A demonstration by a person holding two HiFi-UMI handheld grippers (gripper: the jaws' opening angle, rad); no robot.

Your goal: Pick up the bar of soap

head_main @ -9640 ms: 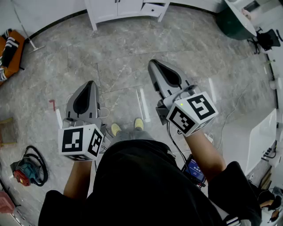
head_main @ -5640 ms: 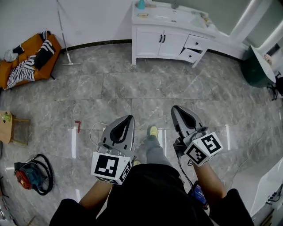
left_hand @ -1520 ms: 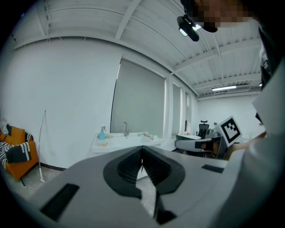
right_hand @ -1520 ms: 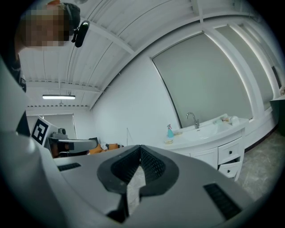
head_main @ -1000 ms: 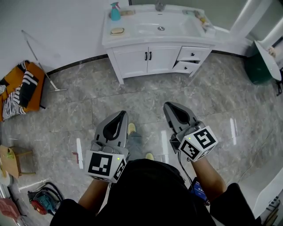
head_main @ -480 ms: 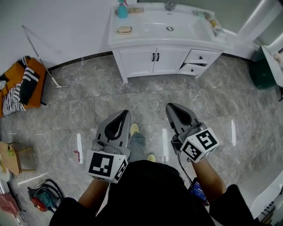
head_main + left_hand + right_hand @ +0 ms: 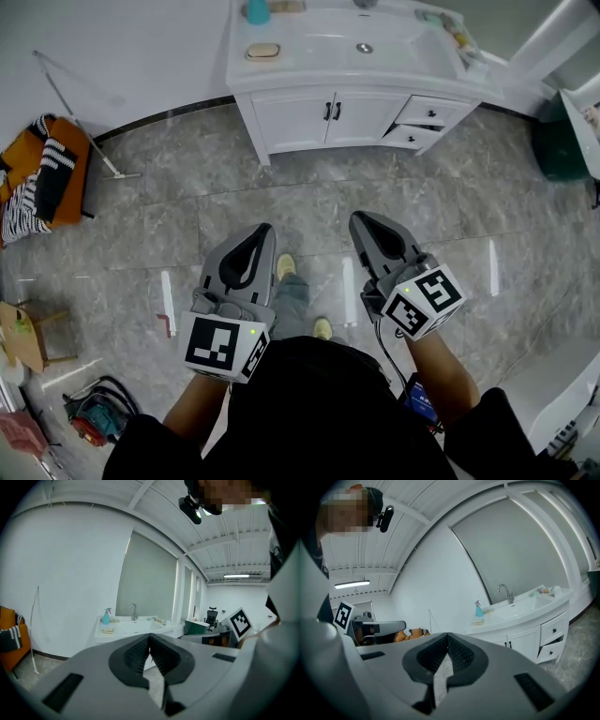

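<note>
Grey veined floor tiles [image 7: 187, 206] with a glossy sheen are lying under the person, well apart from the white counter [image 7: 309, 70], a smooth-topped vanity with panelled cabinet doors and one drawer [image 7: 412, 137] standing slightly pulled out. The bar of soap [image 7: 262, 51], a pale tan rounded oblong, is lying flat on the left part of the counter, just in front of a teal spray bottle [image 7: 257, 11] and left of the recessed basin [image 7: 366, 45]; neither gripper is touching it. The left gripper [image 7: 260, 231] and the right gripper [image 7: 362, 218], both tapered shells of matte grey plastic, are pointing towards the counter, each carrying a cube with square black-and-white markers at its rear. In the gripper views, each pair of ribbed black pads is pressing together at the tip, so both grippers are clenched with nothing between the jaws. An orange seat [image 7: 56, 159] draped with striped cloth is standing at the far left.
</note>
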